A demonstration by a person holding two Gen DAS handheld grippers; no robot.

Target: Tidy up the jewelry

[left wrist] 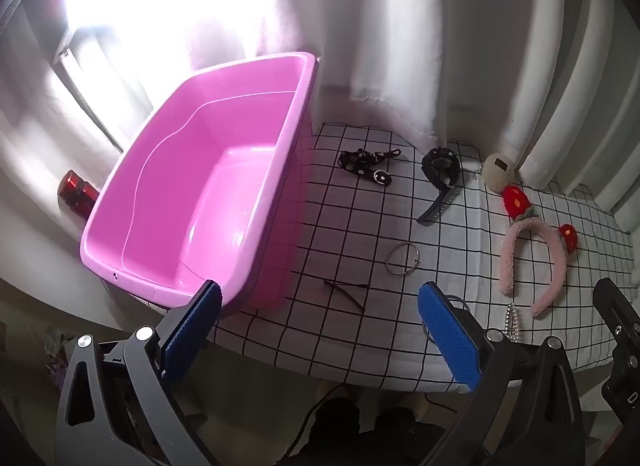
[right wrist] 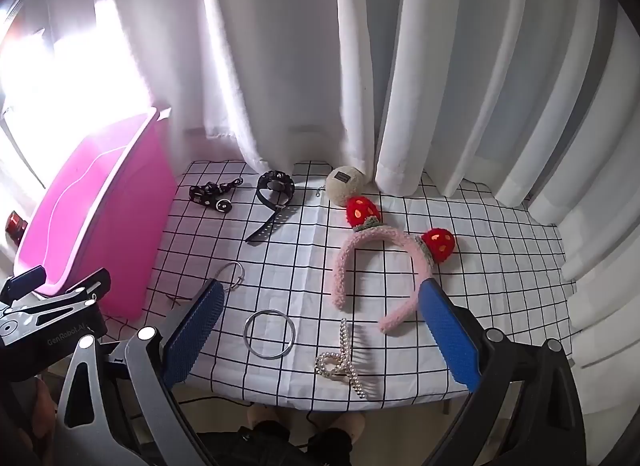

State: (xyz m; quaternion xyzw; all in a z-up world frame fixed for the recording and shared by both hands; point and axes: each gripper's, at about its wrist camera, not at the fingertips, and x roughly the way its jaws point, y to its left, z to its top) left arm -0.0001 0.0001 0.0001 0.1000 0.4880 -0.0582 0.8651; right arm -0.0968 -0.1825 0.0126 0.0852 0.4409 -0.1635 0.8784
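Both the left gripper and right gripper hover with jaws wide, holding nothing, over the checked surface beside the pink tub.

Checked-cloth surface carries pink tub, fuzzy strawberry headband, pearl clip. Also two metal bangles, black straps, beige ball.

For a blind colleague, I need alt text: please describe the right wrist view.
The open right gripper hovers over a checked cloth holding a pink strawberry headband, a pearl hair clip, two metal rings and black accessories. A pink tub stands at left, white curtains behind.
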